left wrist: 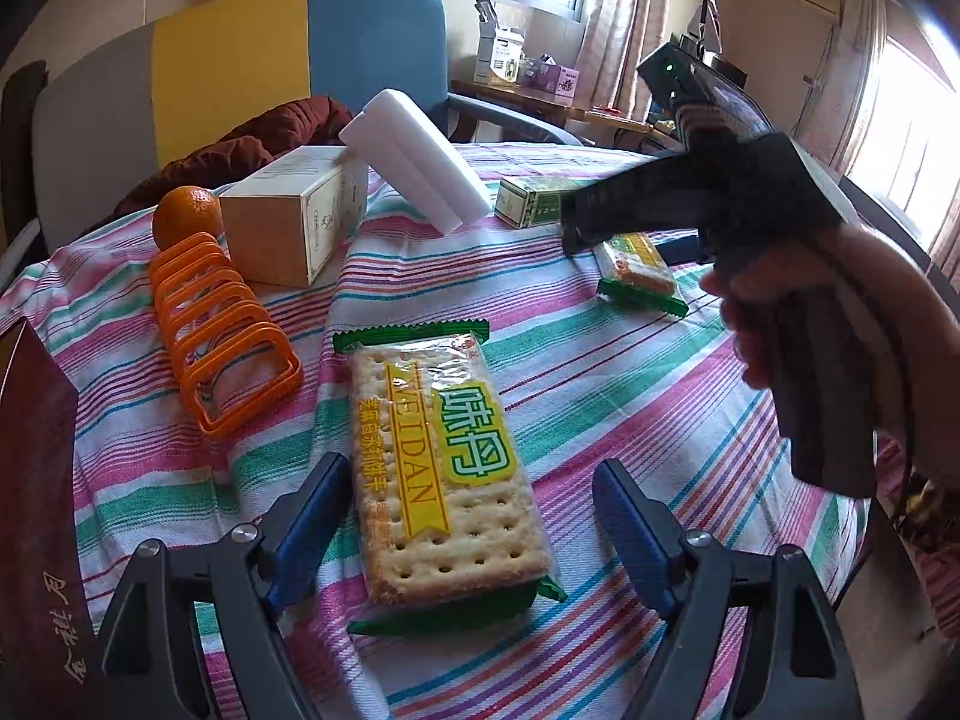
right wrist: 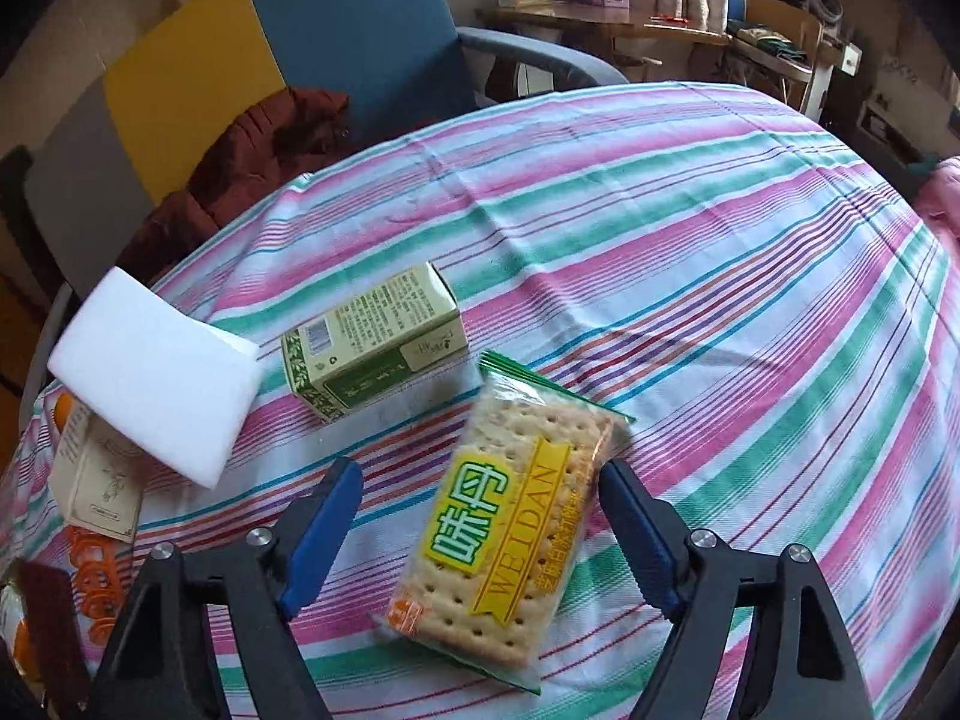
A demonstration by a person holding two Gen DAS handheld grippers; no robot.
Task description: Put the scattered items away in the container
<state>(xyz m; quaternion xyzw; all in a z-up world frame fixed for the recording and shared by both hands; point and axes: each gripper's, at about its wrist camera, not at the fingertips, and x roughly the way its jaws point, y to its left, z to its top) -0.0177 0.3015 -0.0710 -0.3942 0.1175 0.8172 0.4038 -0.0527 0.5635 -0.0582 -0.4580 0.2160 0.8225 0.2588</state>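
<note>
Two cracker packs lie flat on the striped cloth, well apart from each other. The near pack sits between the blue fingers of the left gripper, whose jaws stand wide apart on either side of it without touching the wrapper. The far pack lies at a slant between the fingers of the right gripper, also spread wide; its right finger is just beside the wrapper's edge, and contact cannot be told. In the left view the right gripper shows as a dark body held by a hand, its tip hanging over the far pack. Just beyond that pack lies a green box on its side. A white foam block leans tilted, its upper end resting on a tan carton. Beside the carton an orange rack lies on the cloth, and an orange sits at its far end, touching it. A dark red box fills the lower left edge of the left view. Behind the table stands a chair with grey, yellow and blue panels, with brown fabric heaped on its seat.
</note>
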